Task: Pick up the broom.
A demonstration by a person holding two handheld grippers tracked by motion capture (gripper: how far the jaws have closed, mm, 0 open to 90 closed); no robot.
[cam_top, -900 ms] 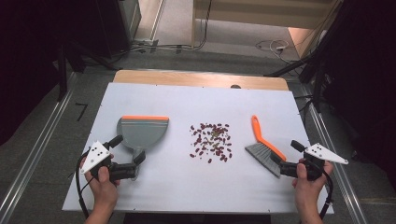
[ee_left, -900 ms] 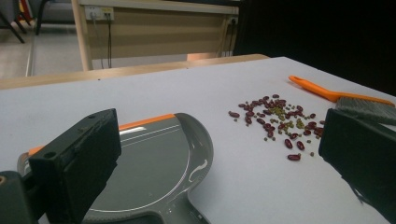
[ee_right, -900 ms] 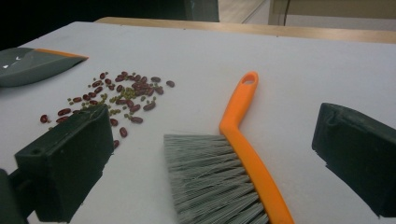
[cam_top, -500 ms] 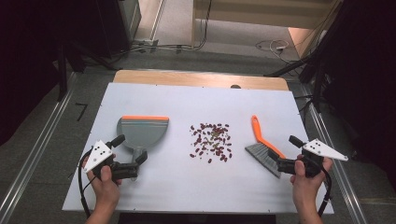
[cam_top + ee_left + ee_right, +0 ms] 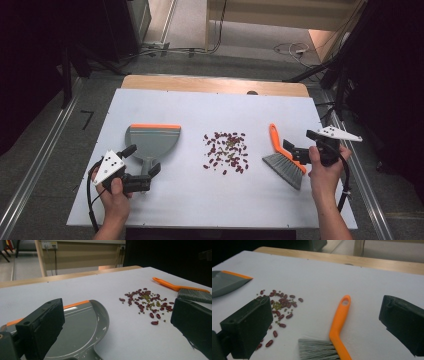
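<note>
- left tongs (image 5: pixel 141 167), held in person's left hand (image 5: pixel 114 197) at near-left of counter (image 5: pixel 210 105); jaws spread wide, nothing between the pads, gripping nothing
- grey dustpan (image 5: pixel 151 142) with orange front edge lies flat just ahead of left tongs; its short handle sits right by the tong tips, between the two jaws in the high view, no contact seen; in left gripper view the pan (image 5: pixel 82 327) lies close in front between the jaws
- pile of beans (image 5: pixel 226 151), dark red with some small green ones, scattered mid-counter, well to the right of left tongs and left of right tongs; loose, not in the pan
- hand brush (image 5: pixel 282 160), orange handle, grey bristles, lies flat just left of right tongs, bristles toward the person, handle end pointing away; in right gripper view the handle (image 5: pixel 339 317) runs up between the jaws, clear of both pads
- right tongs (image 5: pixel 296 150), held in person's right hand (image 5: pixel 325 167) at right side of counter; jaws fully apart, holding nothing, tips near the brush head
</note>
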